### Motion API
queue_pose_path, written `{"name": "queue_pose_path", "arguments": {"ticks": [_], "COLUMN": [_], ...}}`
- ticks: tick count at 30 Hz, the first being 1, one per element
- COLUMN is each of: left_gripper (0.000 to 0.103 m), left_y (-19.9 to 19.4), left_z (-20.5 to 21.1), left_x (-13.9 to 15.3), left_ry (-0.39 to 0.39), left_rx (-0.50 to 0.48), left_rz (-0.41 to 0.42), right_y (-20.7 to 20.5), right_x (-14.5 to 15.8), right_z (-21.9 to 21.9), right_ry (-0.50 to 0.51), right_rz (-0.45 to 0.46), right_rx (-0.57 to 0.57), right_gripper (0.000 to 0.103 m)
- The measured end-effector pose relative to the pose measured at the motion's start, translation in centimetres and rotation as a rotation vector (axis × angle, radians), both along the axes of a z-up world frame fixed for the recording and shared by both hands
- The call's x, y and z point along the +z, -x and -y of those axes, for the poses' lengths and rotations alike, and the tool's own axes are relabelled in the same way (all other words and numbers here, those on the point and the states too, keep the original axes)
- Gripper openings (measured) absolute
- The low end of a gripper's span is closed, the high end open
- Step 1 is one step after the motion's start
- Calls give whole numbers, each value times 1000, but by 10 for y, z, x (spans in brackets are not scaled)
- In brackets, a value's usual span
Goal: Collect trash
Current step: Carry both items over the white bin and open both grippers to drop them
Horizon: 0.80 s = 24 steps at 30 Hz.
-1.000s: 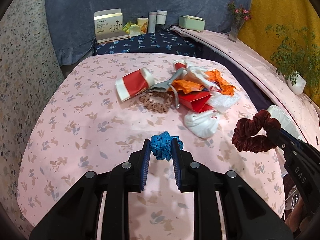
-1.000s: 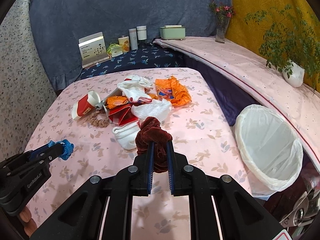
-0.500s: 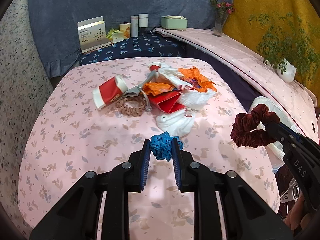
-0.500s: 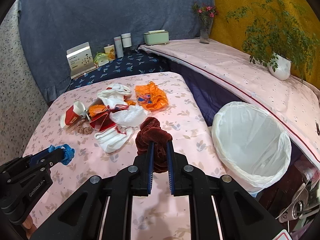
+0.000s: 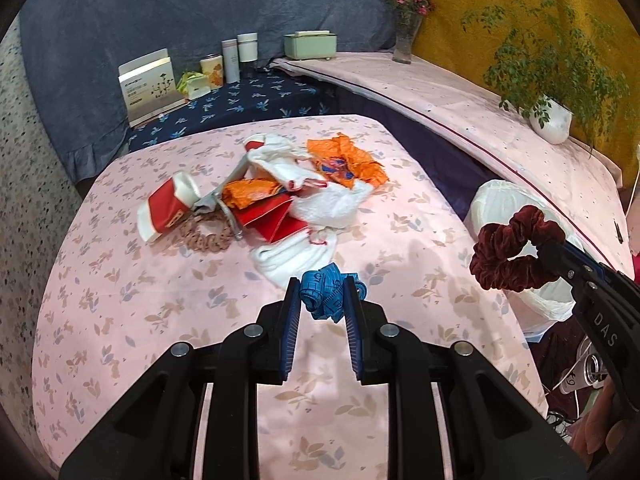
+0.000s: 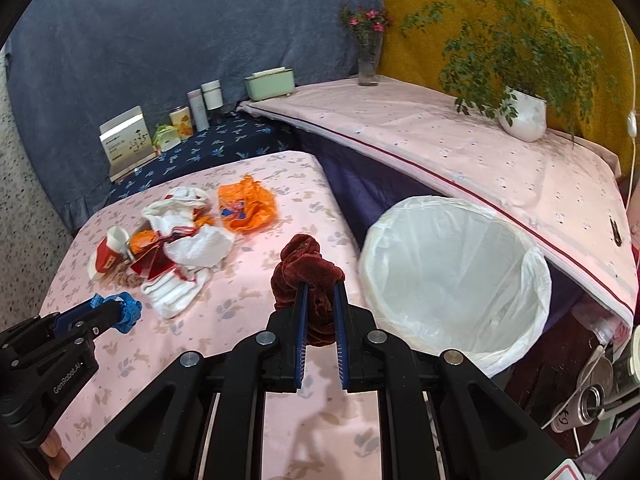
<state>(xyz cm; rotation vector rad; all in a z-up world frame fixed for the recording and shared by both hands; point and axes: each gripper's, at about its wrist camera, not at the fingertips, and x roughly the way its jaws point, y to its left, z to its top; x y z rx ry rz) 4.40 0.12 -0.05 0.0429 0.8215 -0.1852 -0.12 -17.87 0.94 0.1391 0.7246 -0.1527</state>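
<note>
My left gripper (image 5: 322, 292) is shut on a rolled blue measuring tape (image 5: 325, 295), held above the pink floral table (image 5: 120, 300); the tape also shows in the right wrist view (image 6: 128, 312). My right gripper (image 6: 320, 292) is shut on a dark red velvet scrunchie (image 6: 306, 272), which also shows in the left wrist view (image 5: 512, 252), near the table's right edge. A white-lined trash bin (image 6: 452, 276) stands just right of the table. A trash pile (image 5: 280, 200) lies mid-table: red-and-white cup (image 5: 168, 204), orange wrapper (image 5: 348, 160), white cloths, brown scrunchie (image 5: 204, 236).
A dark blue shelf (image 5: 240, 100) at the back holds a box, cans and bottles. A long pink-covered counter (image 6: 460, 148) on the right carries a potted plant (image 6: 520, 112), a vase (image 6: 368, 64) and a green box (image 6: 270, 82). Cans and cables lie low right (image 6: 592, 396).
Both grippers have swung rightward with their loads; the trash bin has come closer and more central in the right wrist view, and the pile has shifted left.
</note>
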Motion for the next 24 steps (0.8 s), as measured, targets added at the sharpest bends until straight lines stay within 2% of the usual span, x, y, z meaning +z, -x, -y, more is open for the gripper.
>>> {"name": "queue_pose_path", "arguments": {"ticks": [6, 16, 24], "left_gripper": [21, 21, 21], "left_y": [-17, -41, -58], "left_z": [34, 116, 173], "left_x": [0, 9, 8], "left_ry": [-7, 23, 39], "left_rx": [-57, -188, -282], "left_rz": [-3, 17, 21], "right_y": [3, 3, -4], "right_x": [-1, -12, -23], "right_z": [36, 110, 145], "right_ry": [-14, -18, -32], "right_rz": [17, 12, 6], "right_rx": [-78, -220, -286], "right_gripper": [12, 12, 12]}}
